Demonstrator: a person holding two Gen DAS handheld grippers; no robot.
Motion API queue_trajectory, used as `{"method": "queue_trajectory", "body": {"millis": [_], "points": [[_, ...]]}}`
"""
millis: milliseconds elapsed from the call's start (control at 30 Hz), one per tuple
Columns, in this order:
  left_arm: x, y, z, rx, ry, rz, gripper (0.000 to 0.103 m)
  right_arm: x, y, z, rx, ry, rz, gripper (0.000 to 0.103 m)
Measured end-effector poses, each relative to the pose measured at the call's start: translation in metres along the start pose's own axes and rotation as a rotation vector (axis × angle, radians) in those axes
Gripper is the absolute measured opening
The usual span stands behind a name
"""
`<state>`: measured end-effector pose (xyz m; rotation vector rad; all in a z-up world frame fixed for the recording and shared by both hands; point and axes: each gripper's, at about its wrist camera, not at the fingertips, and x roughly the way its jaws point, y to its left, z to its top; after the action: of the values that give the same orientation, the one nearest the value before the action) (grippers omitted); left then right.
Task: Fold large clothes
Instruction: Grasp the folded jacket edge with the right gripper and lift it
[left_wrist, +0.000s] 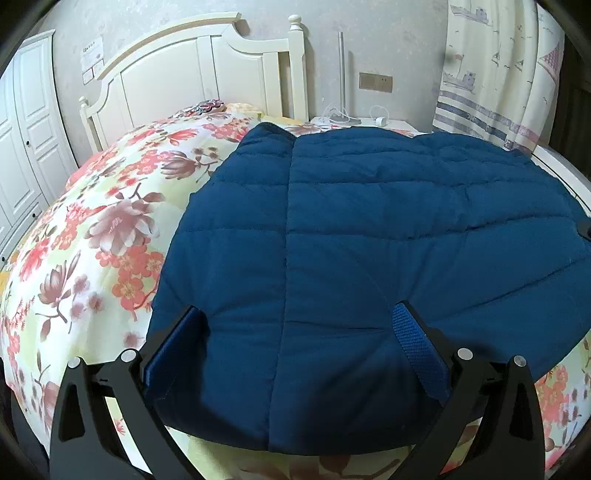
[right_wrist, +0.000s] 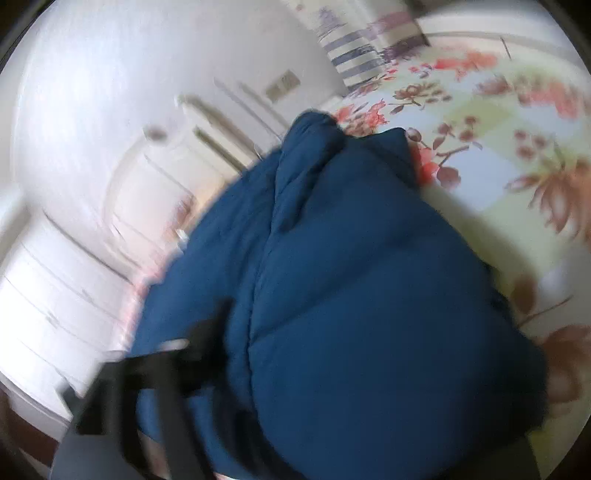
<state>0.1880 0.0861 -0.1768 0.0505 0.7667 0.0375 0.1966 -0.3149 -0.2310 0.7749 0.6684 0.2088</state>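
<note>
Blue quilted jacket (left_wrist: 369, 240) lies on floral bedspread (left_wrist: 110, 229) (left tongs (left_wrist: 299, 314) spread)

Between the matt black fingers (left_wrist: 424, 325) with ribbed blue pads lay the jacket (left_wrist: 369, 229), matt quilted cloth. Beyond them, the floral bedspread (left_wrist: 110, 229) looked smooth, the headboard (left_wrist: 184, 66) painted, satin-smooth.

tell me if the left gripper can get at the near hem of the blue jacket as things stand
Probably yes: the left gripper hangs open right over the blue jacket, its fingers straddling the near hem, with nothing between them and the fabric.
</note>
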Motion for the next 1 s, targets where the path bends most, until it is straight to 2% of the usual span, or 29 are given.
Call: {"method": "queue_trajectory", "body": {"millis": [67, 100, 200, 300, 367, 433, 467, 500, 533, 600, 633, 667, 767, 800, 900, 1000], "points": [[-0.005, -0.005, 0.002, 0.005, -0.001, 0.028, 0.098, -0.013, -0.004, -0.001, -0.002, -0.034, 0.042, 0.032], [-0.01, -0.009, 0.005, 0.007, -0.005, 0.04, 0.098, -0.018, -0.003, -0.004, -0.015, -0.048, 0.049, 0.031], [-0.043, -0.037, 0.018, 0.055, -0.102, -0.037, 0.098, -0.035, -0.001, -0.01, -0.04, -0.082, 0.07, 0.029], [-0.069, -0.084, 0.031, 0.175, -0.171, -0.088, 0.098, -0.049, -0.002, -0.014, -0.051, -0.103, 0.082, 0.028], [-0.068, -0.119, 0.03, 0.26, -0.158, -0.112, 0.098, -0.062, 0.001, -0.015, -0.069, -0.13, 0.089, 0.028], [-0.053, -0.153, 0.015, 0.36, -0.08, -0.157, 0.098, -0.076, 0.002, -0.012, -0.088, -0.157, 0.091, 0.028], [-0.043, -0.172, 0.0, 0.436, -0.05, -0.144, 0.099, -0.084, 0.002, -0.011, -0.094, -0.172, 0.094, 0.028], [-0.044, -0.182, -0.01, 0.474, -0.088, -0.138, 0.099, -0.093, -0.001, -0.011, -0.097, -0.188, 0.087, 0.028], [-0.047, -0.185, -0.012, 0.483, -0.101, -0.146, 0.099, -0.1, -0.001, -0.011, -0.098, -0.197, 0.086, 0.028], [-0.053, -0.186, -0.001, 0.496, -0.046, -0.226, 0.098, -0.112, -0.01, -0.01, -0.093, -0.21, 0.084, 0.027], [-0.058, -0.182, 0.016, 0.484, -0.023, -0.314, 0.098, -0.119, -0.013, -0.011, -0.092, -0.219, 0.078, 0.027], [-0.06, -0.177, 0.031, 0.46, -0.027, -0.343, 0.098, -0.124, -0.016, -0.011, -0.094, -0.229, 0.07, 0.027], [-0.053, -0.162, 0.086, 0.343, -0.068, -0.288, 0.098, -0.132, -0.019, -0.012, -0.105, -0.24, 0.045, 0.027], [-0.04, -0.158, 0.105, 0.305, -0.056, -0.264, 0.098, -0.132, -0.019, -0.013, -0.107, -0.24, 0.042, 0.027], [0.013, -0.157, 0.134, 0.21, 0.048, -0.161, 0.098, -0.131, -0.011, -0.011, -0.148, -0.245, 0.017, 0.027], [0.064, -0.184, 0.121, 0.293, 0.179, -0.143, 0.099, -0.132, 0.001, -0.009, -0.187, -0.247, -0.001, 0.027]]}}
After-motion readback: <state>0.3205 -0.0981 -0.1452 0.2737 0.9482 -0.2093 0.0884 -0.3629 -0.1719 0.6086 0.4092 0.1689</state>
